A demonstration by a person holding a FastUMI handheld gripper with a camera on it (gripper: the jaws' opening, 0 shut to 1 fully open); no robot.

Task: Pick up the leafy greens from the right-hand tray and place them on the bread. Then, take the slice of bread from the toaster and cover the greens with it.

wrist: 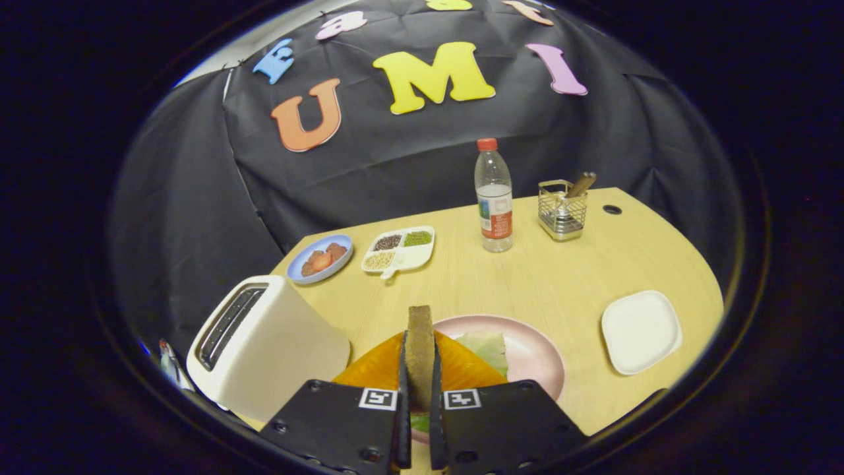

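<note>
Brown-crusted bread slice stands on edge between the two fingers of the gripper, which pinch it from both sides. The slice is held above a pink plate near the front edge of the tabletop. On that plate lies an orange-toned bread piece, and pale leafy greens rest on it just right of the held slice. A white toaster sits close to the left of the gripper, at the front left corner, its slot facing up. A white square tray lies well to the right of the plate. Farther back, a blue dish with reddish pieces and a white divided tray of grains sit at the rear left edge. A clear bottle with a red cap and a wire basket holding a wooden-handled item stand toward the rear right.
</note>
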